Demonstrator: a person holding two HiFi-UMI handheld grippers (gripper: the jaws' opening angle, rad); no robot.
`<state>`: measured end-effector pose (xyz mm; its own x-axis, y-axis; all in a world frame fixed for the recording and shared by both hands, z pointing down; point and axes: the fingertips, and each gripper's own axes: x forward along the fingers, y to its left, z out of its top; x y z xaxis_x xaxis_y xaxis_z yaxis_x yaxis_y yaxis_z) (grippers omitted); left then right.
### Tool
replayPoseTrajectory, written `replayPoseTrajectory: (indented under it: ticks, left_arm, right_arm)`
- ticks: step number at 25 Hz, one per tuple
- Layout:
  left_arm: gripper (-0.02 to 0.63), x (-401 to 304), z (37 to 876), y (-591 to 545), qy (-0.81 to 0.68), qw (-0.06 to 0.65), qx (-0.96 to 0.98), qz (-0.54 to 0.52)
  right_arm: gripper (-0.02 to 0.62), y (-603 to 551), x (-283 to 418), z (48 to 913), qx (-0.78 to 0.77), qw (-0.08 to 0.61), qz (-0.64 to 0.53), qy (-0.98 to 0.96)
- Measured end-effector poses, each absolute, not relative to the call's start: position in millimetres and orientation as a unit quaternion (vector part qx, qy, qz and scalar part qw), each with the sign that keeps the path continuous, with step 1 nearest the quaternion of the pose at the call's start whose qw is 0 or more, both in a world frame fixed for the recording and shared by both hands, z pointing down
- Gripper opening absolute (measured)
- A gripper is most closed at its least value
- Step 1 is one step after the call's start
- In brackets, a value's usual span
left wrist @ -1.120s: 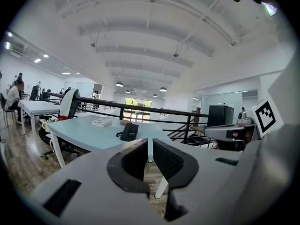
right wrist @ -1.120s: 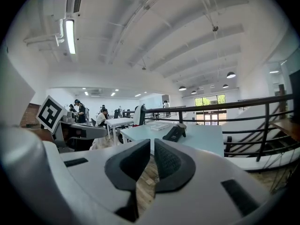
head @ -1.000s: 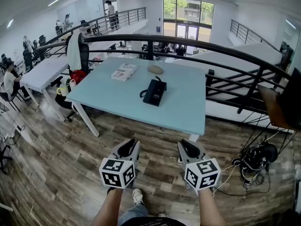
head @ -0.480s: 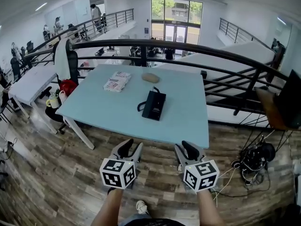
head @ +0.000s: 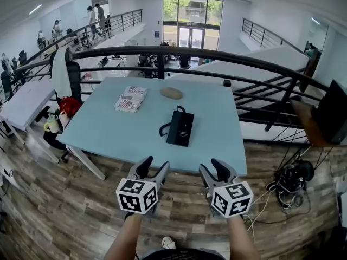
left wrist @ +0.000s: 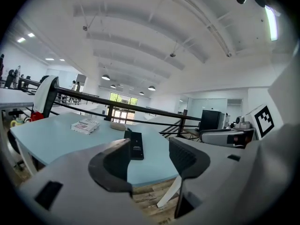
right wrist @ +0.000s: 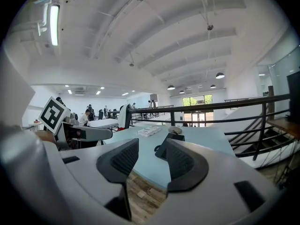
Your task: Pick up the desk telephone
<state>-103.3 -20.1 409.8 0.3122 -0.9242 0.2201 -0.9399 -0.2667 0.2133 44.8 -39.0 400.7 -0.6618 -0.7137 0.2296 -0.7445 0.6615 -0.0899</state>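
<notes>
A black desk telephone (head: pixel 180 128) with a coiled cord lies flat near the middle of the light blue table (head: pixel 108 134). Both grippers hover over the wood floor just short of the table's near edge, apart from the phone. My left gripper (head: pixel 154 167) has its jaws opening, with nothing between them. My right gripper (head: pixel 212 168) is also opening and empty. In the left gripper view the phone (left wrist: pixel 136 145) shows beyond the gap of the left gripper (left wrist: pixel 150 156). In the right gripper view the phone (right wrist: pixel 161 149) shows between the pads of the right gripper (right wrist: pixel 152 161), far off.
A stack of printed booklets (head: pixel 130 98) and a tan oval object (head: pixel 172 93) lie on the table's far side. A black railing (head: pixel 217 56) runs behind the table. A chair draped in white (head: pixel 62 72) stands at the left. Cables (head: pixel 293 177) lie on the floor at right.
The table and phone have come nearer as both grippers moved forward. The jaws of both grippers have spread from nearly shut to open.
</notes>
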Motion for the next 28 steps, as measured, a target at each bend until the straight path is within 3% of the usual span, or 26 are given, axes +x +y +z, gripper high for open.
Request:
replayPoseTrajectory:
  ticks: [12, 28]
  left_arm:
    - [0.294, -126.5, 427.8, -62.9, -0.572, 0.163, 0.804, 0.032]
    - [0.296, -151.2, 441.2, -203.2, -0.580, 0.179, 0.794, 0.032]
  right_arm:
    - [0.230, -76.3, 24.0, 409.8, 0.421, 0.085, 0.090, -0.899]
    - [0.256, -221.1, 15.5, 427.0, 0.428, 0.085, 0.110, -0.893]
